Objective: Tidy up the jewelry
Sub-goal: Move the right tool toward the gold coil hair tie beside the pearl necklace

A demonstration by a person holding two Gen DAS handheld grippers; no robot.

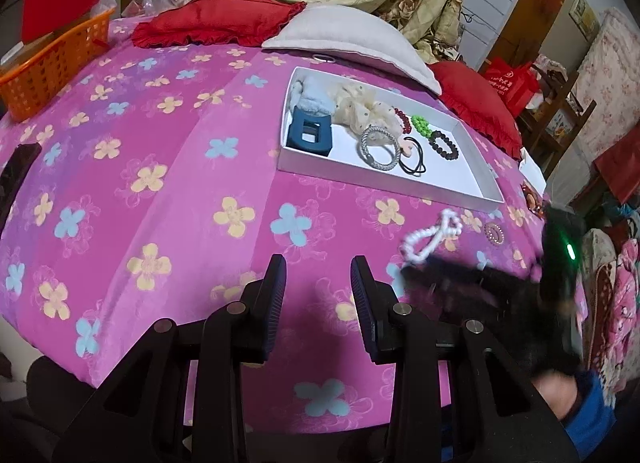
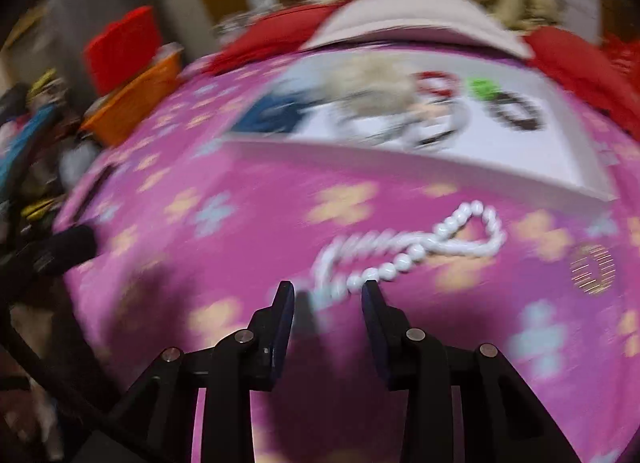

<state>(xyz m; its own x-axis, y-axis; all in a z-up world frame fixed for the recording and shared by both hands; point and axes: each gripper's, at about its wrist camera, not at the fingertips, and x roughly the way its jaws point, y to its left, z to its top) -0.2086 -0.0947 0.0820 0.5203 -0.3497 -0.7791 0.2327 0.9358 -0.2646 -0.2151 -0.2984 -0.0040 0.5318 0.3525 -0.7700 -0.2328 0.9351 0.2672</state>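
Note:
A white bead bracelet lies twisted on the pink flowered bedspread in front of a white tray. In the right wrist view the bracelet lies just ahead of my right gripper, which is open with the near end of the beads between its fingertips; this view is blurred. The tray holds a blue clip, a cream scrunchie, a silver bangle, black hair ties and red, green and black bead bracelets. My left gripper is open and empty above the bedspread.
A small sparkly ring lies right of the white bracelet; it also shows in the right wrist view. An orange basket stands at the far left. Red cushions and a white pillow lie behind the tray.

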